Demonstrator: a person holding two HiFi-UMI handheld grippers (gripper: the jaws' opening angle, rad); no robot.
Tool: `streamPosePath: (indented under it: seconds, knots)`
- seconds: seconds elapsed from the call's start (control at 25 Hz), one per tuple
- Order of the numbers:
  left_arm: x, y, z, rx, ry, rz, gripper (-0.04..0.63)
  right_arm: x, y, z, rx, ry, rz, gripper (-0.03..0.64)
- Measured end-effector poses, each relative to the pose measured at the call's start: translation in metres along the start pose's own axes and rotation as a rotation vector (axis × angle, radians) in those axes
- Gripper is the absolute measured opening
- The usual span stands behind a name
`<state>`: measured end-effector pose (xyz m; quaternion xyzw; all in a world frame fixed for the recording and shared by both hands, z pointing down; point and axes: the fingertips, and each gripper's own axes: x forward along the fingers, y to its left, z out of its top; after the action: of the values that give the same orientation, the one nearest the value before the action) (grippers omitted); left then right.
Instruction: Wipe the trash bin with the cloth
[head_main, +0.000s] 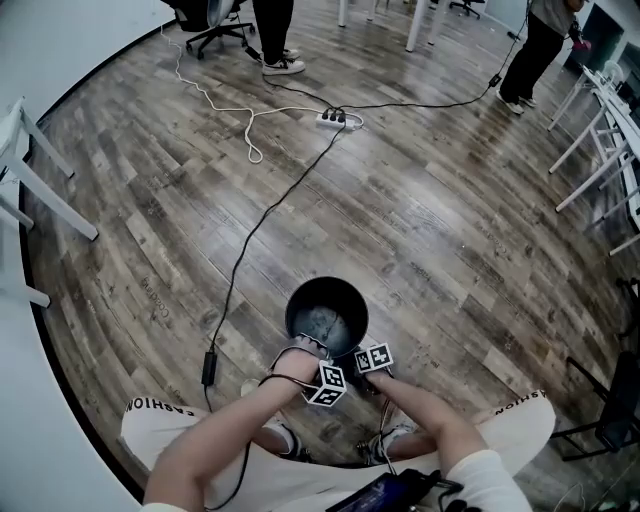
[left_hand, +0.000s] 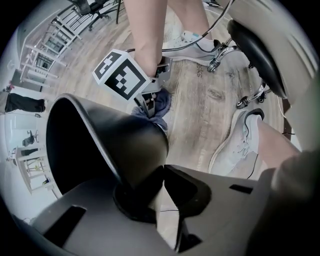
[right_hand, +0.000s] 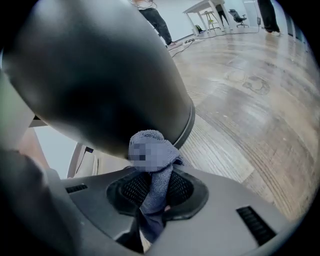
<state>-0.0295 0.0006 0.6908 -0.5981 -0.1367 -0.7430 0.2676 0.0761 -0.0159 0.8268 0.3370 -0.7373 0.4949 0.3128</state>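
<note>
On open floor (head_main: 430, 220), left tool (left_hand: 162, 171) clamps trash bin (head_main: 327, 312) rim; right tool (right_hand: 155, 199) pinches cloth (right_hand: 149, 139) against its wall.

A black round plastic trash bin (head_main: 300, 298) is set on the wood-plank floor (head_main: 450, 220), just beyond the person's white sneakers (left_hand: 240, 142). Its near rim is gripped between the jaws of the left gripper (left_hand: 162, 172), with one jaw inside the bin and one outside. Just to the right, a blue-grey knitted cloth (right_hand: 159, 192) is clamped in the right gripper (right_hand: 156, 175) and held against the bin's near outer wall. Far beyond the bin a white power strip (head_main: 340, 119) lies on the floor. From it a black cable (head_main: 255, 225) is led near, past the bin's left.
</note>
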Motion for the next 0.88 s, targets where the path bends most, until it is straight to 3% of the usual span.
streamPosePath:
  seconds: [0.12,0.24,0.4,0.52,0.68,0.72,0.76,0.88]
  knots:
    - [0.001,-0.002,0.006,-0.037,-0.038,-0.019,0.055,-0.018,0.007,0.000,-0.022,0.036,-0.023,0.075]
    - [-0.001,-0.004,0.002,-0.062,-0.054,-0.049,0.160,-0.045,0.024,0.001,-0.062,0.064,-0.001,0.075]
    - [-0.007,0.002,-0.015,-0.102,-0.049,-0.049,0.177,-0.091,0.047,0.001,-0.075,0.073,0.037,0.075]
    - [-0.006,-0.002,-0.018,-0.094,-0.041,-0.051,0.189,-0.128,0.069,0.012,-0.088,0.013,0.057,0.075]
    - [0.003,0.001,-0.024,-0.018,0.028,0.027,0.185,-0.164,0.104,0.038,-0.099,-0.088,0.084,0.075]
    - [0.004,0.003,-0.025,0.004,0.044,0.045,0.164,-0.169,0.111,0.043,-0.099,-0.106,0.091,0.075]
    - [0.005,0.003,-0.026,0.026,0.056,0.057,0.101,-0.173,0.117,0.049,-0.099,-0.120,0.098,0.075]
    - [0.005,0.000,-0.025,0.076,0.079,0.060,0.069,-0.169,0.125,0.058,-0.090,-0.134,0.111,0.075]
